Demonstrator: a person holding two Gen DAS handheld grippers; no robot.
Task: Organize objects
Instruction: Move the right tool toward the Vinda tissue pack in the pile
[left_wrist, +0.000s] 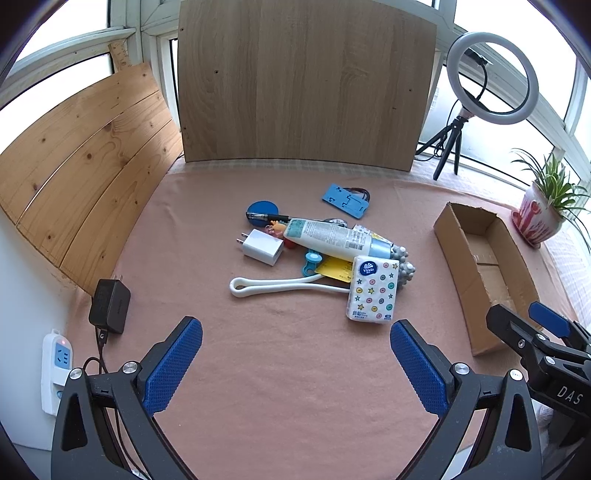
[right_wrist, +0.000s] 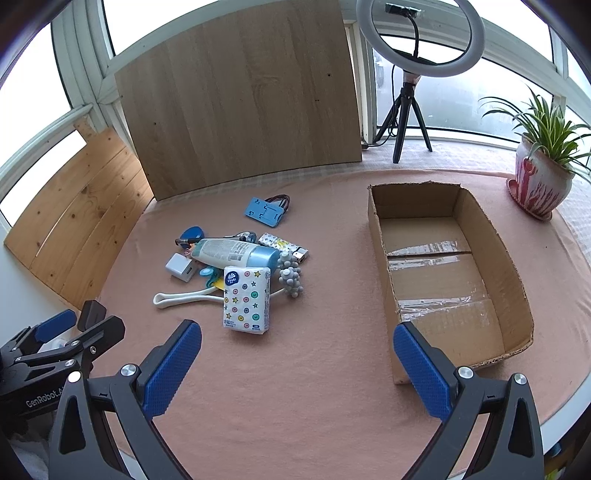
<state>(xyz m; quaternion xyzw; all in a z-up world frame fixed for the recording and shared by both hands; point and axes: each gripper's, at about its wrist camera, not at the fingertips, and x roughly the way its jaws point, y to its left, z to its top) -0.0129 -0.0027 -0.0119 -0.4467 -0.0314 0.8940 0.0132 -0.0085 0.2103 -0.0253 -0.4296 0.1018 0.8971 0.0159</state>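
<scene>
Window-bay setup, table under a salmon-pink cloth (left_wrist: 258, 387), wood boards propped at back and left.

Left wrist view: left hand-held gripper (left_wrist: 295, 352) fully spread, nothing between the blue pads, pitched down over bare cloth. Clutter pile sits ahead, slightly right of centreline. Nearest item = white tissue pack w/ coloured star-and-button print (left_wrist: 373, 288), just beyond the right pad and apart from it. Its long axis runs roughly toward/away from this gripper, slightly tilted. Behind it: white-and-teal lotion tube w/ pale blue cap (left_wrist: 334, 240), lying across the view, cap end to the right; white plug-in charger cube (left_wrist: 261, 246) on the pile's left. Open brown cardboard box (left_wrist: 458, 240) stands well right of the pile. Right hand-held gripper (left_wrist: 543, 332) visible at right edge, in front of the box's near end.

Right wrist view: right hand-held gripper (right_wrist: 297, 352) also spread wide, empty. Tissue pack (right_wrist: 246, 299) ahead and left, near the left pad, long axis again near-parallel to the fingers. Box (right_wrist: 382, 236) ahead and right; its near-left corner lies just by the right pad, interior appears empty.

Judgement: task not yet begun. Tissue pack lies btwn both grippers, about equally near. The right one is closer to the box, so it's prob. better for pick + drop. Jaws would close across the pack's short side w/o wrist roll.
</scene>
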